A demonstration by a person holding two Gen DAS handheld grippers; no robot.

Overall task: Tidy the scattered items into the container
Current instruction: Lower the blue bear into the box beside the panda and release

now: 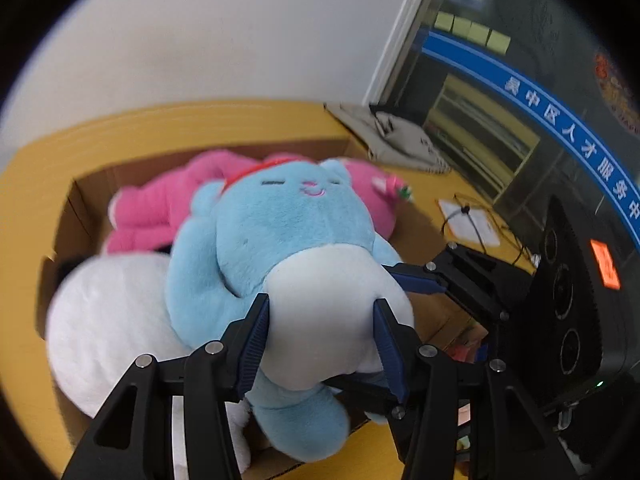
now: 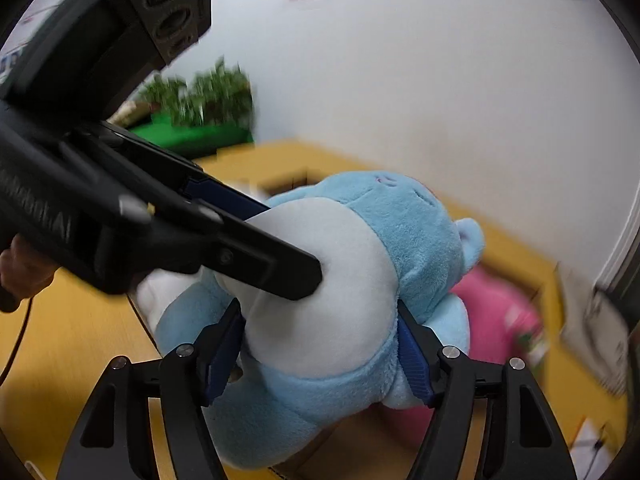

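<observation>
1. Cardboard box: your open container sits on the yellow table. In it lie a pink plush toy at the far end and a white plush toy at the near left.
2. Blue plush toy: it lies over the box, on top of the white plush and in front of the pink one, with its white belly toward both cameras and its closed-eyed face pointing away.
3. Left gripper: your blue-padded fingers press into either side of the white belly, holding the blue plush toy.
4. Right gripper: it clasps the same toy lower on the belly, one pad on each flank; seen from the left wrist, it comes in from the right of the box.
5. Table surface: right of the box lie a white card with a black cord and a pale folded bag.
6. Room: a plain white wall stands behind the box; right of it is a dark glass door with a blue lettered band. In the right-wrist view, green plants stand left of the box, blurred.
</observation>
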